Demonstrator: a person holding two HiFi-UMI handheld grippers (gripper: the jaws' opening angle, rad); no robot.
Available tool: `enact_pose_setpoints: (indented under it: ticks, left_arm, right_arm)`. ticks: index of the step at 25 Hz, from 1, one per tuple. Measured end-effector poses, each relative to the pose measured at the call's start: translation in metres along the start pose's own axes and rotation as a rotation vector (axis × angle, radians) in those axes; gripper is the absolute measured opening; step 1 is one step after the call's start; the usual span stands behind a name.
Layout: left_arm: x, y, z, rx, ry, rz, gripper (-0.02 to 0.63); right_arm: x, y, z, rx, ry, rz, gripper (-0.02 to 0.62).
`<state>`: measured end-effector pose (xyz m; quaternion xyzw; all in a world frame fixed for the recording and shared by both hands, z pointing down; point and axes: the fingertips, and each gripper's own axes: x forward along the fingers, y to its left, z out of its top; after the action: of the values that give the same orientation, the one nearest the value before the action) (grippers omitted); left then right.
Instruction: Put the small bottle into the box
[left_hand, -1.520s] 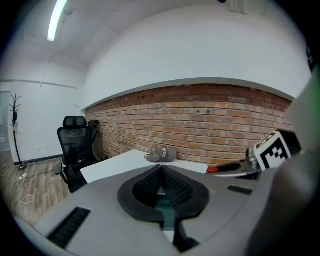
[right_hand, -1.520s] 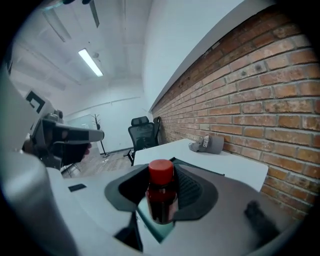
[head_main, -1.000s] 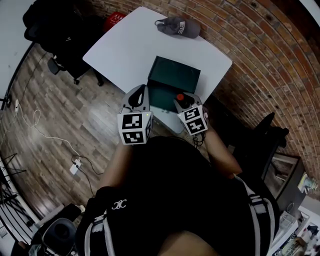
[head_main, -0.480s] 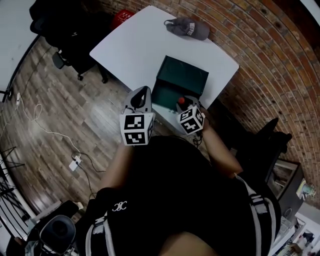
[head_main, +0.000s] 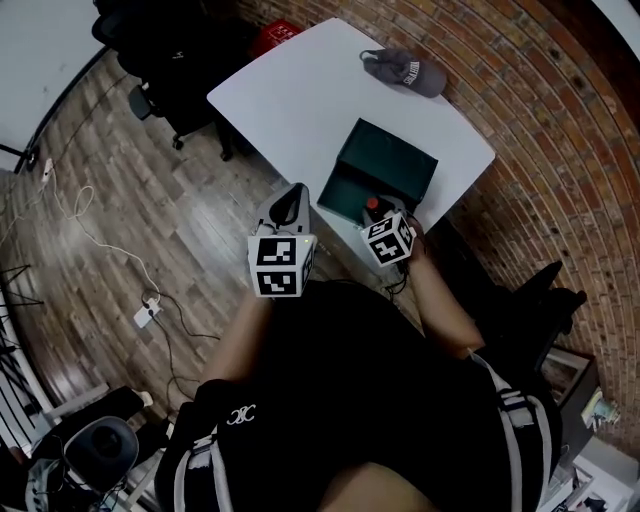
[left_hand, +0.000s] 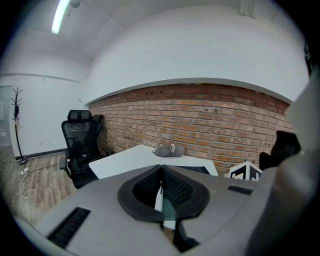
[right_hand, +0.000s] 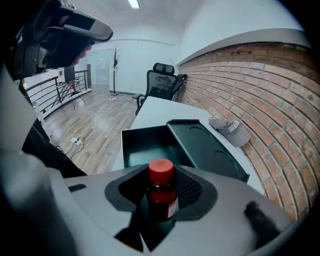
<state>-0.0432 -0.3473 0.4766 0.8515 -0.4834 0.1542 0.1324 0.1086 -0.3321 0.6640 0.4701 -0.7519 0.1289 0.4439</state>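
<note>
The only readable print is white lettering on the grey cap (right_hand: 231, 131), which lies beyond and to the right of the right gripper (right_hand: 162, 187); it seems to begin "SIG", the rest being unclear.

Bits you cannot quite see
From the head view only the red top of the small bottle (head_main: 372, 205) peeks out — the rest sits behind the right claw (head_main: 379, 216). The left claw (left_hand: 161, 175) covers most of the box (left_hand: 198, 170) in its own view. The grey hat (head_main: 405, 72) on the table (head_main: 290, 100) has letters too small to read from above.
</note>
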Motion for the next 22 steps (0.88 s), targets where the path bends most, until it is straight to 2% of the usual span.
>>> enact_pose_setpoints:
  ticks: [8, 15, 22]
  left_arm:
    - [-0.020, 0.021, -0.016, -0.024, 0.017, 0.067, 0.014]
    - [-0.046, 0.051, -0.032, -0.048, 0.034, 0.155, 0.014]
    - [-0.066, 0.077, -0.041, -0.068, 0.040, 0.214, 0.014]
  right_arm:
    - [0.020, 0.009, 0.003, -0.046, 0.030, 0.029, 0.160]
    - [0.040, 0.015, 0.001, 0.033, 0.074, 0.096, 0.160]
    - [0.055, 0.016, -0.003, 0.081, 0.115, 0.111, 0.160]
